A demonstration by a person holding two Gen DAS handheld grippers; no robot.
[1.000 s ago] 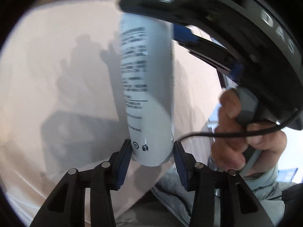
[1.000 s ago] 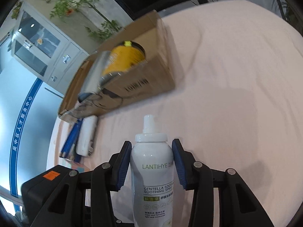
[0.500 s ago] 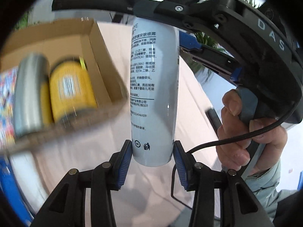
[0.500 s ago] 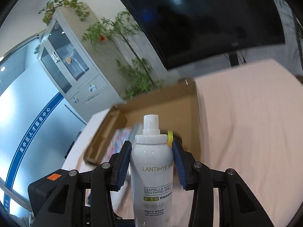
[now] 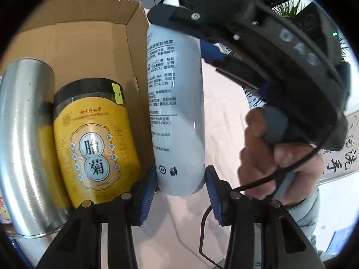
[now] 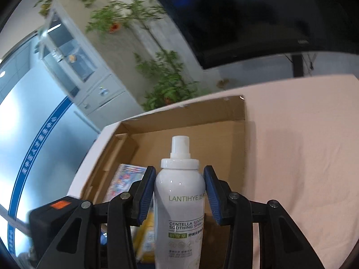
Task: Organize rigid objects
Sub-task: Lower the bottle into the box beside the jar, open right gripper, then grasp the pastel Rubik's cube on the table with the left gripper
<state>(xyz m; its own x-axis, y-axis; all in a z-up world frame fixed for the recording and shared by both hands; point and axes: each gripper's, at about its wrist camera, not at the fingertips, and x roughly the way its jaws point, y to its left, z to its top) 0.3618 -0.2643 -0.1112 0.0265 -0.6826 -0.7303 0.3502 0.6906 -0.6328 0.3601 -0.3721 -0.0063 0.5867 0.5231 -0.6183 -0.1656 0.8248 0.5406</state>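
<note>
A white spray bottle [image 6: 179, 204] marked LANTIHYE is held between both grippers. My right gripper [image 6: 179, 192] is shut on its upper body, below the cap. My left gripper [image 5: 180, 189] is shut on its bottom end [image 5: 177, 134]. The bottle hangs over the edge of an open cardboard box [image 6: 190, 132]. In the box lie a yellow jar [image 5: 94, 143] with a black lid, a silver metal can [image 5: 24, 134] and a colourful flat packet [image 6: 125, 181]. The bottle sits just right of the jar, by the box's right wall [image 5: 136, 51].
The box stands on a table with a pink cloth [image 6: 303, 157]. Behind it are a black screen [image 6: 258, 22], green plants [image 6: 166, 83] and a glass-door cabinet [image 6: 74, 60]. The hand holding the right gripper [image 5: 280, 152] shows in the left wrist view.
Both grippers have carried the bottle toward the box. The box and its jar and can now fill the left wrist view; the bottle has come over the box's edge.
</note>
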